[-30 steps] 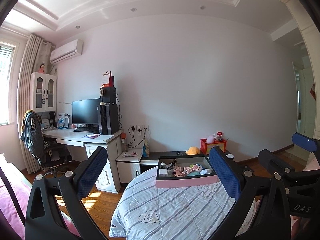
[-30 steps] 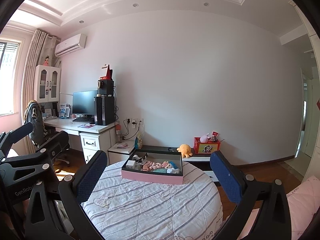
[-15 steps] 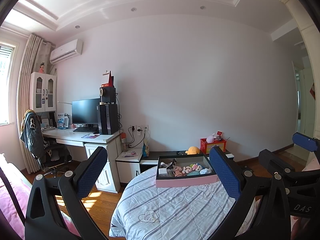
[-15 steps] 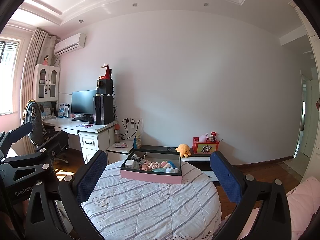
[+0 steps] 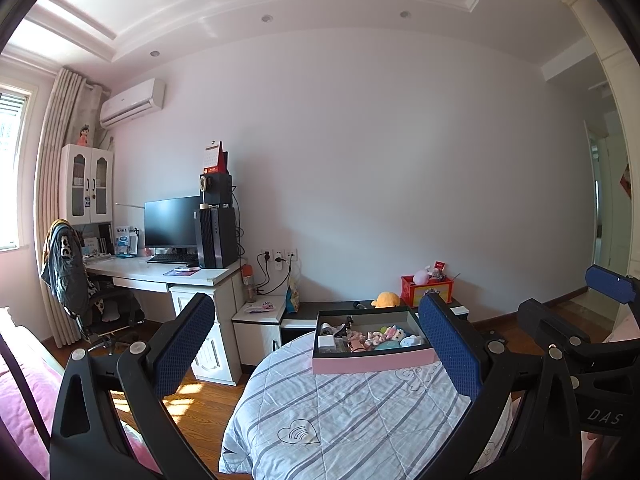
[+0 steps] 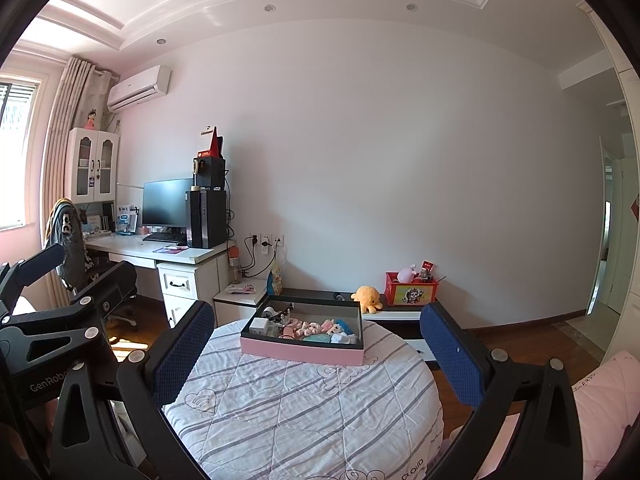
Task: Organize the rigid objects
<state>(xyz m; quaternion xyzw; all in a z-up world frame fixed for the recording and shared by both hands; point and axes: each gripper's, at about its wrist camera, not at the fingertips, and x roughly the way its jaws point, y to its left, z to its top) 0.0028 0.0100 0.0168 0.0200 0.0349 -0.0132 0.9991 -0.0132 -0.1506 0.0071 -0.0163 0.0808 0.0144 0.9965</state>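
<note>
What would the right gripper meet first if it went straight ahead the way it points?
Probably the pink box on the round table, which lies between the open fingers of the right gripper; depth is unclear, so it might pass just above.

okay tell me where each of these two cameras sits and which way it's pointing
Left wrist: on the left gripper, facing the pink box on the round table; its open blue fingers and the right gripper's side show.
Right wrist: on the right gripper, same direction; its open fingers and the left gripper's side show.
Shared: box, table, desk.
</note>
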